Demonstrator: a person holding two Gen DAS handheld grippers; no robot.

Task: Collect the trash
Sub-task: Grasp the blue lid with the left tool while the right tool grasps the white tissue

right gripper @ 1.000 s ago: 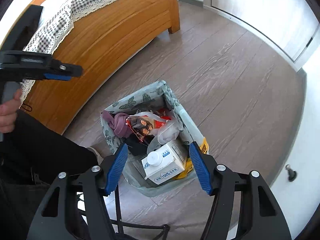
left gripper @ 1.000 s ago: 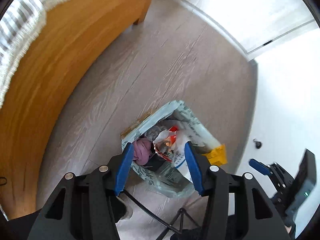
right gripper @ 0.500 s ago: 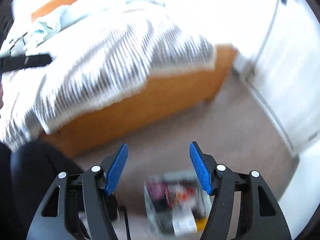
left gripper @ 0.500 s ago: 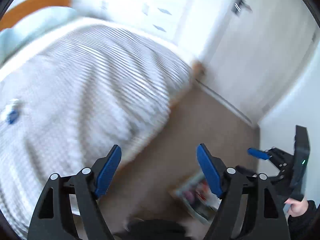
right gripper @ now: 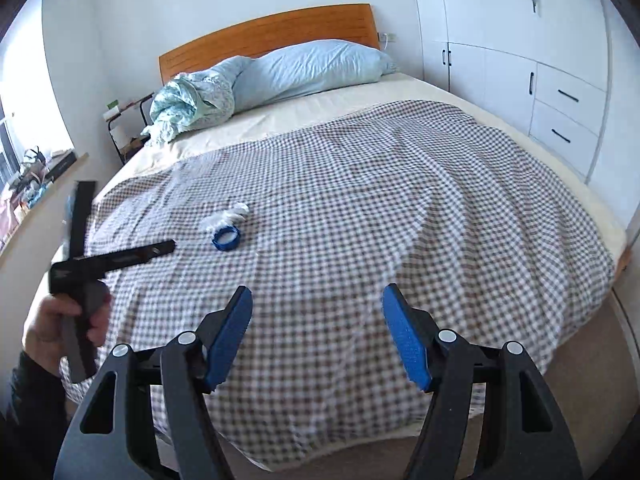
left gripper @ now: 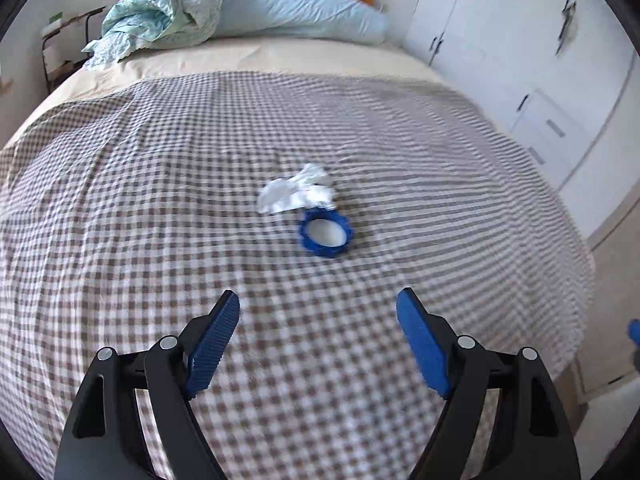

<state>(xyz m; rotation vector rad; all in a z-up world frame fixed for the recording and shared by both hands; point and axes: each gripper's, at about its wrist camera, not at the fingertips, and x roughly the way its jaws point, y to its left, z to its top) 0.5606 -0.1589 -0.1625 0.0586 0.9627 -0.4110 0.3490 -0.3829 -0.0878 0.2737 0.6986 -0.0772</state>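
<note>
On the checked blanket [left gripper: 160,208], toward its left half in the right wrist view: a crumpled tissue [left gripper: 294,194], with a round lid [left gripper: 325,234] touching its near side. Farther back, bare sheet [right gripper: 304,114], then a pillow [right gripper: 316,66] and a bundled cover [right gripper: 188,106] to its left, against the headboard [right gripper: 272,34]. Right of the bed, a wardrobe with drawers [right gripper: 560,92]. Left of the bed, a small rack [right gripper: 124,128] at the far corner and a cluttered sill [right gripper: 36,184] nearer. Left gripper [left gripper: 318,330] near the blanket's near part, before the lid; right gripper [right gripper: 316,330] over the near edge.

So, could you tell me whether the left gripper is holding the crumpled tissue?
No, the left gripper is empty; the crumpled tissue lies on the bedspread.
</note>
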